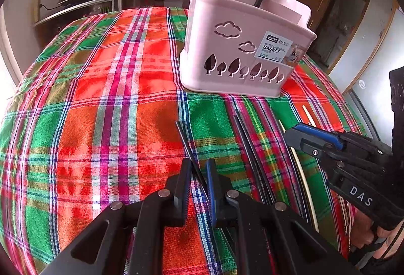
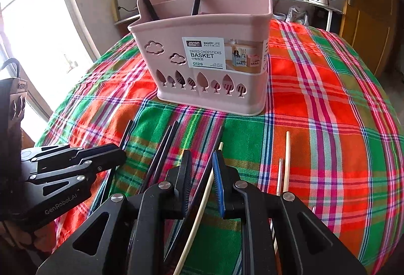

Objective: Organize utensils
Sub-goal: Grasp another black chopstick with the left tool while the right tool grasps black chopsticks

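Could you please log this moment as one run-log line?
left gripper: open over black chopstick | right gripper: open over pale chopstick | basket: two black chopsticks inside

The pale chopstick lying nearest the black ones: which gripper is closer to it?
Right. The right gripper straddles the pale chopstick, which runs between its open fingers. The left gripper sits off to the side, around a black chopstick.

Plaid-clothed table (image 1: 101, 123): basket (image 1: 240, 47), chopsticks (image 1: 252, 148)
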Motion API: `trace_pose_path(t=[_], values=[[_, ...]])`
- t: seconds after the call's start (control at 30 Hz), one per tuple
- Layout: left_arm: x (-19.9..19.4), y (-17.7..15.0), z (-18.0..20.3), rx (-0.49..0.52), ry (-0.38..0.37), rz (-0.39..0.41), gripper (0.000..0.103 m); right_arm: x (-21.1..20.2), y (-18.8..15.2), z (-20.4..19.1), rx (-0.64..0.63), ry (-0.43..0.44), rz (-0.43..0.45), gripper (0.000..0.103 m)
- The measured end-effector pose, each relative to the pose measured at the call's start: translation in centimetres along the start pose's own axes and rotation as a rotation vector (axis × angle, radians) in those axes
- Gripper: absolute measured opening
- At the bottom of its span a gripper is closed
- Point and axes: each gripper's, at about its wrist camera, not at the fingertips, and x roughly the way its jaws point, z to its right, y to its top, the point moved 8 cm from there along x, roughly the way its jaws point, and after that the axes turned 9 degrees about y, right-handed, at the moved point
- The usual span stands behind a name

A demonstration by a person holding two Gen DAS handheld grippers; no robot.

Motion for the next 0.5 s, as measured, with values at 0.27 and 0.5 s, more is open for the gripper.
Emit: trace_pose_path(t=[0.27, 0.5], values=[[-0.1, -0.2, -0.1, 0.006, 0.001, 0.004, 0.011, 0.7, -0.9, -0.1, 0.007, 0.008, -0.031, 0.017], [-0.2, -0.2, 0.1, 0.001, 0.003, 0.003, 0.011, 0.7, -1.2, -0.5, -0.023, -0.032, -0.087, 0.017]])
